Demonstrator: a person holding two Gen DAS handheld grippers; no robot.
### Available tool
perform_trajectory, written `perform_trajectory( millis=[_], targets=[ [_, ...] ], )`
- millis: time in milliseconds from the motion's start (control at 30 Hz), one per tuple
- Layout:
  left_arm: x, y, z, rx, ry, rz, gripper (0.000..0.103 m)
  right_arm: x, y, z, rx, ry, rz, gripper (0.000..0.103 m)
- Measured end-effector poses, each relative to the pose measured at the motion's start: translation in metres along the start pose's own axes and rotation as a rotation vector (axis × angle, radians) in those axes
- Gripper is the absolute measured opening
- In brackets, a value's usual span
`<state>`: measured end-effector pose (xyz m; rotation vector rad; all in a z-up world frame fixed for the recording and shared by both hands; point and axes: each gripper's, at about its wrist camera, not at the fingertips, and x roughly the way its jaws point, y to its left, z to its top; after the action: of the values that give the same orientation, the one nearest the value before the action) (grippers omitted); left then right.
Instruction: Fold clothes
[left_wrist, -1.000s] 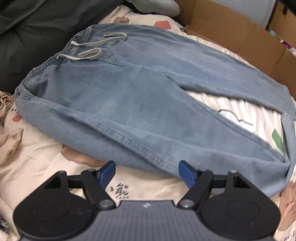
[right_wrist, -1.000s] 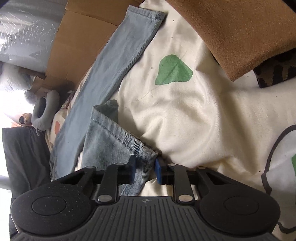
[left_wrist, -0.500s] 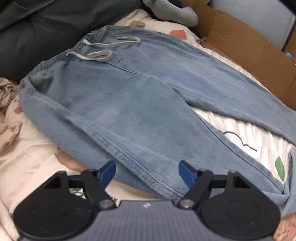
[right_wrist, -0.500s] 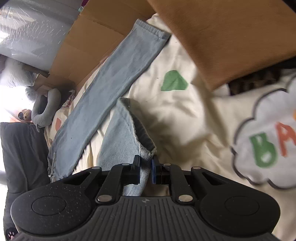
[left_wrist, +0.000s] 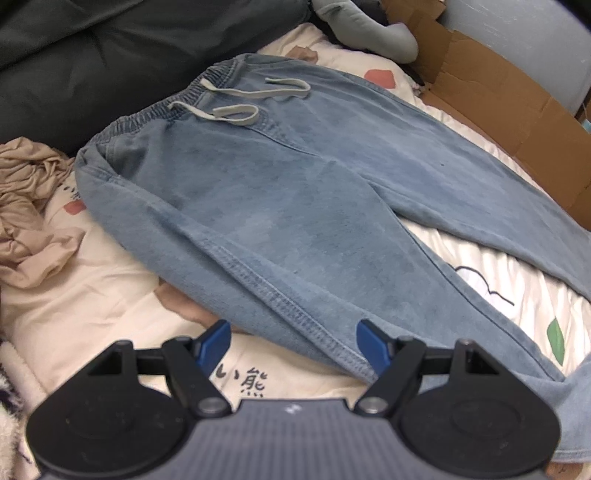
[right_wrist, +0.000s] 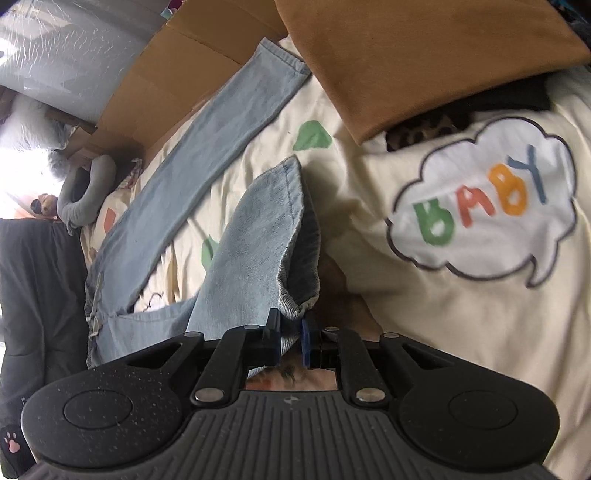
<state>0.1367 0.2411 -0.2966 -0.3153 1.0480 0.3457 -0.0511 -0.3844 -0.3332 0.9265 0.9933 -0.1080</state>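
Denim is what both cameras look at: a pair of light blue, washed denim trousers (left_wrist: 280, 206) with an elastic waist and a pale grey drawstring (left_wrist: 240, 99) lies spread flat on a bed, over a cream printed bedsheet (left_wrist: 110, 295). Waistband points toward a dark grey cushion (left_wrist: 110, 48), legs run away from it beside brown cardboard (left_wrist: 517, 107).

The right hand-held gripper (right_wrist: 291, 341) has just been closing and now pinches the hem of the nearer trouser leg (right_wrist: 266, 229), its blue pads pressed onto the bunched cuff. That leg rises off the sheet in a slack arch, which suggests it is being carried over to lie on the other leg (right_wrist: 207, 147), a first lengthwise fold. Holding by the hem makes sense: the whole leg follows one grasp point.

The left hand-held gripper (left_wrist: 291, 341) hangs with its jaws spread wide and nothing between them, just above the outer seam of the near thigh, probably ready to pin or catch that edge while the fold comes across.

Only the left wrist view shows the waistband, the drawstring and a crumpled beige garment (left_wrist: 33, 214) beside the hip. Only the right wrist view shows the grasped cuff, the far leg's flat hem, a tan brown cloth (right_wrist: 424, 55) and a cloud print reading BABY (right_wrist: 484, 206).
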Motion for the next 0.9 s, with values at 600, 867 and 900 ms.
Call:
perform_trajectory(
  millis=[600,867,900],
  targets=[
    [0.025,0.023,-0.008,-0.024,0.029,0.020,0.077,0.033,-0.061,-0.054,0.134,0.082,-0.041,0.013],
    [0.031,0.022,-0.017,-0.004,0.052,0.029,0.077,0.034,-0.081,-0.058,0.203,0.040,0.052,0.034],
    [0.031,0.021,-0.017,0.001,0.052,0.029,0.077,0.034,-0.084,-0.058,0.215,0.036,0.062,0.036]
  ],
)
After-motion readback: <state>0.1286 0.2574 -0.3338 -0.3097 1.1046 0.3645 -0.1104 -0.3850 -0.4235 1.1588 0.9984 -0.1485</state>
